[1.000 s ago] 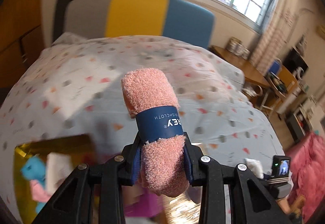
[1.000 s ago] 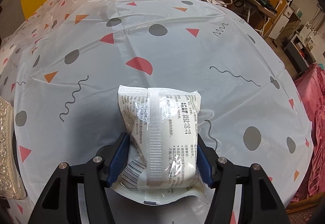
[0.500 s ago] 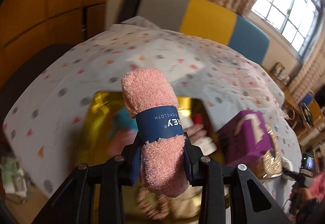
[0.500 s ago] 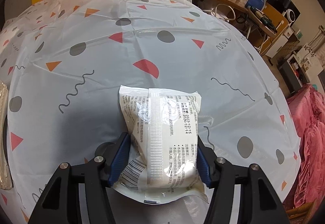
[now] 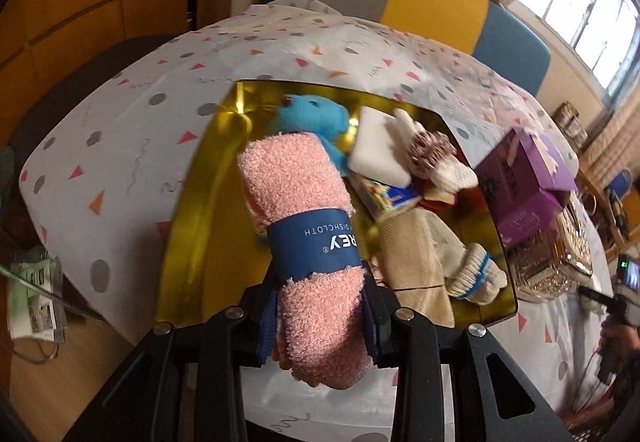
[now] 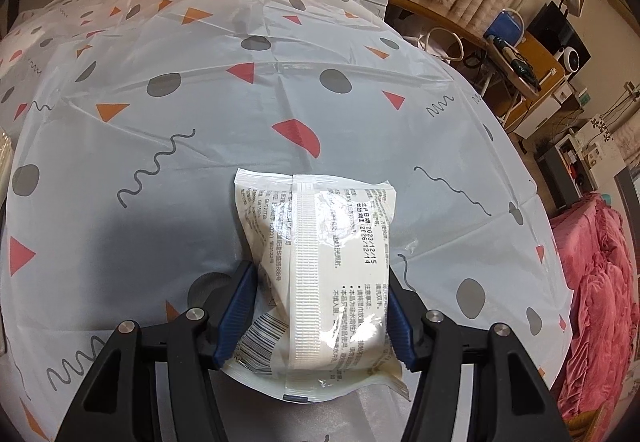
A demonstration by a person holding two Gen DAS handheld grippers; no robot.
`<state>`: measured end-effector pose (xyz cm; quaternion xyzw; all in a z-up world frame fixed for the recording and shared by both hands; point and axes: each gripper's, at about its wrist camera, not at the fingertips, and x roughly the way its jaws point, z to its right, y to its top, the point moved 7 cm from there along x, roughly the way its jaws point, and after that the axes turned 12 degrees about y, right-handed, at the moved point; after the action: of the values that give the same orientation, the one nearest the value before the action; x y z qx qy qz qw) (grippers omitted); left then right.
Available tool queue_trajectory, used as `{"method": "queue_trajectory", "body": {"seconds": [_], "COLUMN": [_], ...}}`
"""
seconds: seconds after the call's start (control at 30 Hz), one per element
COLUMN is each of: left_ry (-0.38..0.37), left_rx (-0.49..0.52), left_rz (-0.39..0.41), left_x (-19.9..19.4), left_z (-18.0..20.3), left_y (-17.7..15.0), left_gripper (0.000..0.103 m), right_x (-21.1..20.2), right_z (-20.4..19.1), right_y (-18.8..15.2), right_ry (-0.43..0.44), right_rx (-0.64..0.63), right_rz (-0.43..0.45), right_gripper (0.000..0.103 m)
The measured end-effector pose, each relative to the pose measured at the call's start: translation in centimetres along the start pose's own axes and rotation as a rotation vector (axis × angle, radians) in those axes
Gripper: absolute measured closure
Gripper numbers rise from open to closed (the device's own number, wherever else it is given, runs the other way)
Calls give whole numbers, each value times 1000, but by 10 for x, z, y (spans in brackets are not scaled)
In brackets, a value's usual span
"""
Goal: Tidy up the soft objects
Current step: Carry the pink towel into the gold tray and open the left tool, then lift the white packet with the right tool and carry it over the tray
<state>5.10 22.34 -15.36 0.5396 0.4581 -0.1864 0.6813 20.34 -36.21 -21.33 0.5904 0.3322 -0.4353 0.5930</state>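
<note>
Clamping a rolled pink dishcloth (image 5: 304,226) in my left gripper (image 5: 320,316), I have its blue pads pressed tight into the fleece just below the navy paper band (image 5: 316,240). The roll points toward twelve o'clock over the gold tray (image 5: 192,201), which sits on the patterned tablecloth (image 5: 132,113). In the tray, at about one o'clock from the roll, lie a blue plush toy (image 5: 310,117), a white pad (image 5: 378,153) and a brown-and-white knitted piece (image 5: 436,157); at three o'clock lies a beige cloth (image 5: 412,254) with a white sock (image 5: 478,274) striped blue beside it. Past the tray's three o'clock edge a purple box (image 5: 524,181) rests on what looks like a clear glittery container (image 5: 556,258), though blur makes that hard to confirm. My right gripper (image 6: 322,316) holds a white sealed packet (image 6: 320,246) by its lower half, one pad on each side, the printed back seam facing the camera. The packet points to twelve o'clock above bare tablecloth (image 6: 200,81), casting a shadow at nine o'clock.
</note>
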Motion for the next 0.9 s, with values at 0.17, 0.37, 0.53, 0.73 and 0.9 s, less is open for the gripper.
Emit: {"method": "queue_trajectory", "body": {"seconds": [0.17, 0.37, 0.53, 0.73, 0.9], "left_ry": [17, 61, 91, 101, 81], "left_rx": [44, 68, 71, 61, 61], "left_rz": [22, 54, 45, 68, 96], "left_x": [3, 0, 10, 19, 12], "left_z": [21, 27, 24, 22, 19], "left_y": [3, 7, 13, 19, 22], "left_gripper": [67, 67, 65, 44, 43], "right_x": [0, 0, 0, 1, 0], "right_z": [-1, -1, -2, -2, -2], "right_y": [-1, 0, -1, 0, -1], "right_ry": [-2, -10, -14, -14, -14], "right_rx": [-2, -12, -14, -12, -9], "right_rz": [1, 3, 4, 4, 5], "right_gripper": [43, 43, 43, 43, 43]}}
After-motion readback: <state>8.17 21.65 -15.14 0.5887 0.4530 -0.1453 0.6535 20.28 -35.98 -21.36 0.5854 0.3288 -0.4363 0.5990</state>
